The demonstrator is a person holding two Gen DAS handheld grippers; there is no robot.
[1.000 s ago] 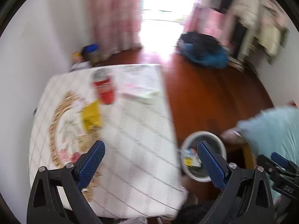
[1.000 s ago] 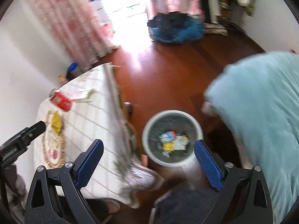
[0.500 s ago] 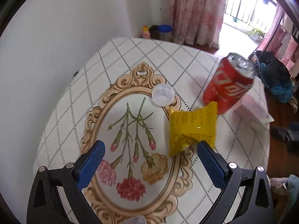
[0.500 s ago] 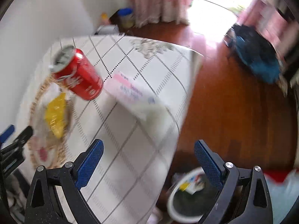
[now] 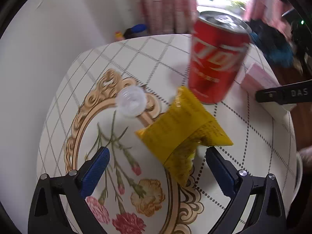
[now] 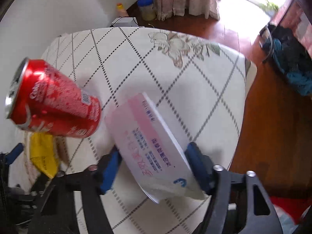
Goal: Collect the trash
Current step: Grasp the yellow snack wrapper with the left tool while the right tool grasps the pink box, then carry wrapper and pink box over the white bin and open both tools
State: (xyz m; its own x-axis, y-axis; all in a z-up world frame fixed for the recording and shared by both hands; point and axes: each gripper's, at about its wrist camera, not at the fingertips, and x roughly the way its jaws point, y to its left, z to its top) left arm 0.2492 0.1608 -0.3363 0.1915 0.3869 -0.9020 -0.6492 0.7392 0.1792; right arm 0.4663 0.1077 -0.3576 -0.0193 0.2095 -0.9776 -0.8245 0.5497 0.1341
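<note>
A crumpled yellow wrapper (image 5: 181, 136) lies on the table just ahead of my open left gripper (image 5: 157, 167), its near end between the blue pads. A red soda can (image 5: 214, 58) stands behind it; a clear plastic lid (image 5: 131, 101) lies to its left. In the right wrist view my right gripper (image 6: 156, 165) straddles a pink-and-white box (image 6: 152, 142), jaws open, pads beside its edges. The red can (image 6: 54, 109) and yellow wrapper (image 6: 42, 154) show at the left.
The table has a white checked cloth (image 6: 175, 74) with a floral medallion (image 5: 109, 156). Its right edge drops to a red wooden floor (image 6: 273, 126). A blue-and-dark bundle (image 6: 292, 64) lies on the floor. Jars (image 6: 145, 7) stand by the wall.
Both grippers moved from over the bin to the table and came in low. The left now reaches the yellow wrapper; the right now straddles the pink box.
</note>
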